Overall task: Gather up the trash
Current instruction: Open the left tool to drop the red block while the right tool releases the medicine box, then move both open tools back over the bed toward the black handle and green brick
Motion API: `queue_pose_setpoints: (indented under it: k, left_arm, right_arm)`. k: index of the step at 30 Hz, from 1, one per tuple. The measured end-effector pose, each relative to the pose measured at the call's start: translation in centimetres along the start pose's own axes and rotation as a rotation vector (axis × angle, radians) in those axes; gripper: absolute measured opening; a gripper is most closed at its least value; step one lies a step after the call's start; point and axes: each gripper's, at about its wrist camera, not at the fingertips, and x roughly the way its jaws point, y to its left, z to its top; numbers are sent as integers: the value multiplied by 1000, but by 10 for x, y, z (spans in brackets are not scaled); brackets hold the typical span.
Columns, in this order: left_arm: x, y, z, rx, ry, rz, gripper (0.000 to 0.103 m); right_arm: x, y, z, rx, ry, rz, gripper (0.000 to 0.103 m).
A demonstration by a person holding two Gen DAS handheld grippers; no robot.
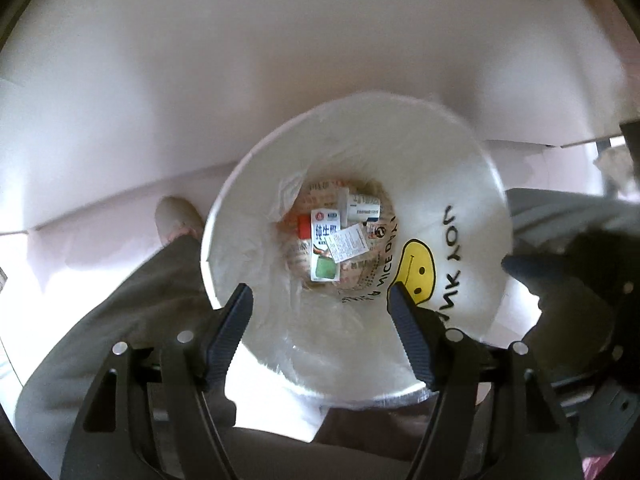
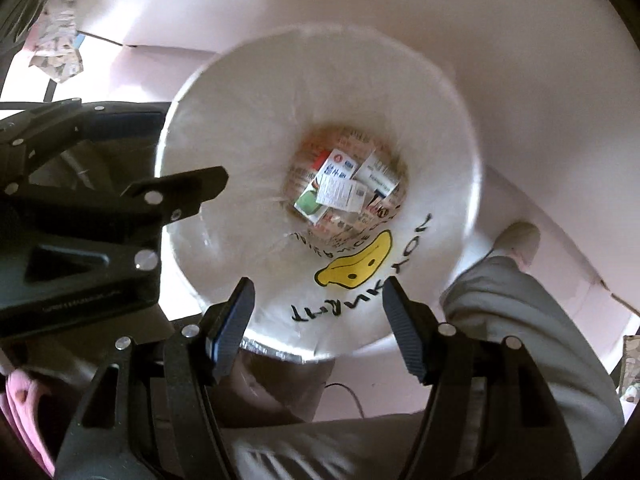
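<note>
A round bin lined with a white plastic bag (image 1: 460, 200) that bears a yellow smiley face and black letters stands on the floor below both grippers; it also shows in the right wrist view (image 2: 240, 120). At its bottom lie a milk carton (image 1: 325, 248), a small paper slip (image 1: 347, 244) and a white box (image 1: 362, 207), also seen from the right wrist as the carton (image 2: 320, 188) and the box (image 2: 378, 178). My left gripper (image 1: 320, 294) is open and empty above the bin's near rim. My right gripper (image 2: 318, 290) is open and empty above the rim too. The left gripper's body (image 2: 80, 216) shows at the left in the right wrist view.
The person's grey trouser leg and shoe (image 1: 176, 216) stand left of the bin, and also show in the right wrist view (image 2: 516, 276). A crumpled printed paper (image 2: 56, 52) lies on the pale pink floor at the upper left. A pink slipper (image 2: 20, 412) is at the lower left.
</note>
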Motion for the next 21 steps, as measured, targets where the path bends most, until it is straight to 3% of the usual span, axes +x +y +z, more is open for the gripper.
queue_pose_setpoints:
  k: [8,14,21]
  left_arm:
    - [-71,-13,-17,39,-147,18,75]
    - [-127,-23,-28,84,-271,83,81]
    - [-191,-29,-31,96,-397,86,85]
  right_arm:
    - [-63,11,-26,-32,-141,-35,67]
    - [-115,13,-45,-42,-258,-55,67]
    - [-185,25,-65,-58,-407,-101,67]
